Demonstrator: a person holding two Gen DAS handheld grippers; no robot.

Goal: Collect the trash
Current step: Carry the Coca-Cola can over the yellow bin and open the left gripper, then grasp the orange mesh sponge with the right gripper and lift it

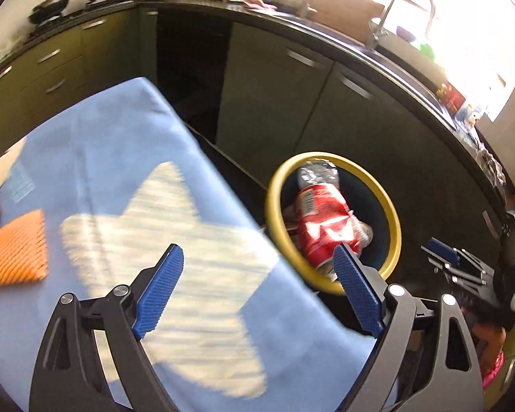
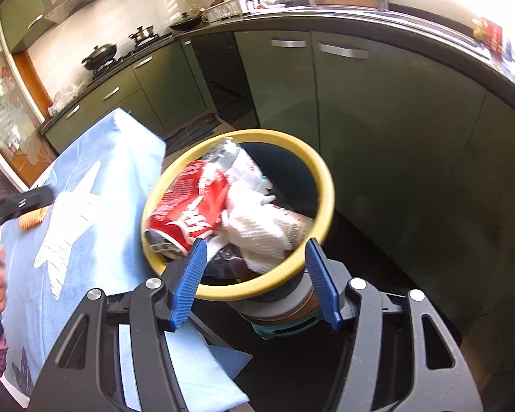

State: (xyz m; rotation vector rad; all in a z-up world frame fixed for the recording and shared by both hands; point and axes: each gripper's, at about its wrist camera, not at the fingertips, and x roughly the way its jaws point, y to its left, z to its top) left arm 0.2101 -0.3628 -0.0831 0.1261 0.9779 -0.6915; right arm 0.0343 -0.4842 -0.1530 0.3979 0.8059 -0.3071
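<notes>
There is one bin [image 2: 321, 185] with a yellow rim. In it I count one red can [image 2: 189, 206], one clear crushed bottle [image 2: 225, 152], and maybe two white tissues [image 2: 257, 230], though they bunch together. The one blue cloth [image 1: 86, 158] has one white star [image 1: 175, 267]. One orange pad [image 1: 15, 250] lies on it.

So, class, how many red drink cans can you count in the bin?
1. A crushed red can lies on top of the rubbish on the left side of the yellow-rimmed bin, beside white tissue. More could be buried underneath.
</notes>
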